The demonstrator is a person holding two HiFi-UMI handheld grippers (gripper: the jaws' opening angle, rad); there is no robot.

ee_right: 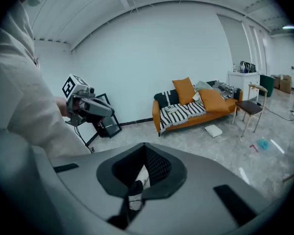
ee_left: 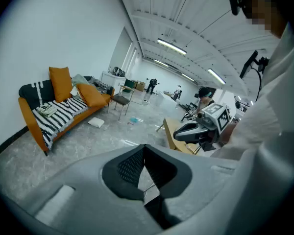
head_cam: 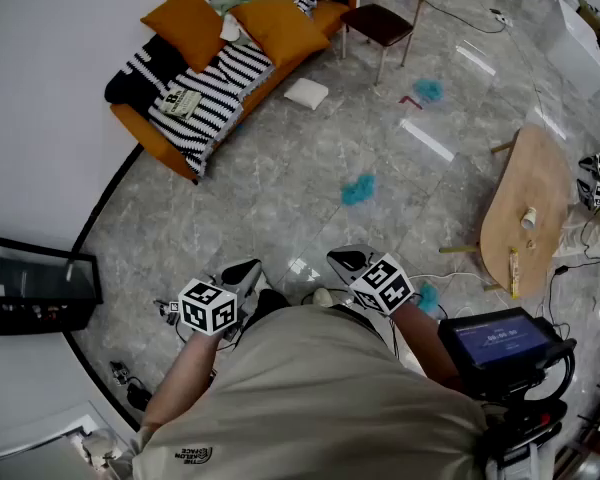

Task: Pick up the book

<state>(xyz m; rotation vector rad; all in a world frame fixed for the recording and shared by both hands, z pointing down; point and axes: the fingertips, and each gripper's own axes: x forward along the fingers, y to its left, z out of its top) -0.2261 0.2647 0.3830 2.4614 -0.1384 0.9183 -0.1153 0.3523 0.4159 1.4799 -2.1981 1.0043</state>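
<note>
Orange sofa [head_cam: 152, 144] is bearing the book [head_cam: 183, 102] on its striped blanket [head_cam: 225, 78], well apart from left tool [head_cam: 243, 272] and right tool [head_cam: 346, 260], both hanging closed, empty; approaching likely comes first, then opening a tool.

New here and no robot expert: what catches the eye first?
The orange sofa by the wall, at the head view's top left, with its black-and-white striped blanket and what looks like a book lying on it. Nearer, the person holds the left hand-held gripper and right hand-held gripper, both shut and empty.
</note>
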